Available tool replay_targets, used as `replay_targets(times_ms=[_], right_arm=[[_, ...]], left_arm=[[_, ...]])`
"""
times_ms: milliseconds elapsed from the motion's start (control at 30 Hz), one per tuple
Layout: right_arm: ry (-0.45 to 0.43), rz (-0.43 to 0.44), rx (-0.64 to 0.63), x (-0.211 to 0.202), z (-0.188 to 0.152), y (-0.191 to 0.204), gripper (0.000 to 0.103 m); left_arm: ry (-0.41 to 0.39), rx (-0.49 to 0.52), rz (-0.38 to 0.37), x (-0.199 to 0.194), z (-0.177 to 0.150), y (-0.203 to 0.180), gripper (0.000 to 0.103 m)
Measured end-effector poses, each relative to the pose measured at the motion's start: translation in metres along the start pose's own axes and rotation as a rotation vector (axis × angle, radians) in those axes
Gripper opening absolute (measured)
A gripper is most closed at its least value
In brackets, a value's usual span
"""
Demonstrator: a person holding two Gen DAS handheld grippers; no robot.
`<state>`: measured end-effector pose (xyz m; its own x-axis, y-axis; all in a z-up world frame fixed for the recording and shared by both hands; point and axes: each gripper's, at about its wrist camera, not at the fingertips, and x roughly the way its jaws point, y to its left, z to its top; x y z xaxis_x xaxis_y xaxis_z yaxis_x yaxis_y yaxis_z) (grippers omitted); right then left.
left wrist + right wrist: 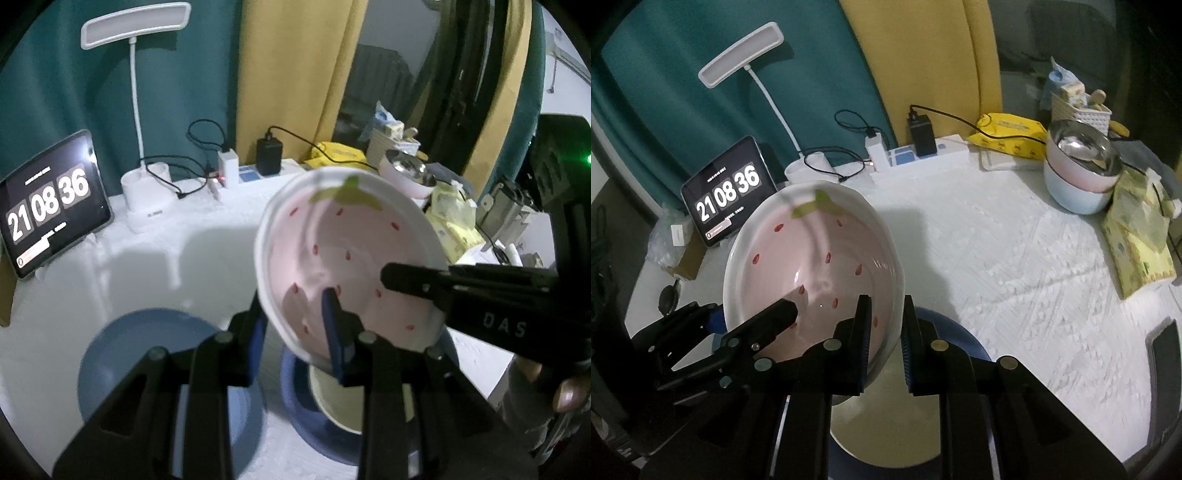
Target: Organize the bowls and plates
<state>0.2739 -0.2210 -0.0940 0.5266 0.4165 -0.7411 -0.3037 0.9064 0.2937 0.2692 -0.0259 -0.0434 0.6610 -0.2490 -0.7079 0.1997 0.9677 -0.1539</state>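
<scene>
Both tools, left [295,325] and right [884,332], pinch your strawberry bowl's [347,258] rim, so keep it level while lowering it into the cream bowl [886,417].

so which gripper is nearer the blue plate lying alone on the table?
Left. The left gripper, clamped on the strawberry bowl, sits beside the blue plate. The right gripper grips the bowl's far rim, farther off.

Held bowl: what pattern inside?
Pink strawberry bowl: red seed marks, green leaf at the rim, white outside. Clearest in the right wrist view.
</scene>
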Motion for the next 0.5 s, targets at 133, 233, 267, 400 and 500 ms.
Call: replay_targets(times_ms=[133, 233, 267, 400, 500], right_arm=[[0.004, -0.004, 0.013, -0.002, -0.011, -0.009, 0.017], [0.008, -0.005, 0.022, -0.003, -0.019, -0.015, 0.017], [0.011, -0.004, 0.026, -0.003, -0.022, -0.017, 0.017], [0.025, -0.006, 0.038, -0.001, -0.032, -0.024, 0.017], [0.031, -0.009, 0.045, 0.000, -0.040, -0.028, 0.017]], left_arm=[[0.012, 0.011, -0.004, 0.003, -0.007, -0.008, 0.030], [0.023, 0.015, -0.005, 0.004, -0.014, -0.013, 0.030], [0.028, 0.017, -0.006, 0.006, -0.017, -0.015, 0.030], [0.040, 0.023, -0.006, 0.008, -0.025, -0.022, 0.030], [0.048, 0.028, -0.007, 0.010, -0.031, -0.026, 0.030]])
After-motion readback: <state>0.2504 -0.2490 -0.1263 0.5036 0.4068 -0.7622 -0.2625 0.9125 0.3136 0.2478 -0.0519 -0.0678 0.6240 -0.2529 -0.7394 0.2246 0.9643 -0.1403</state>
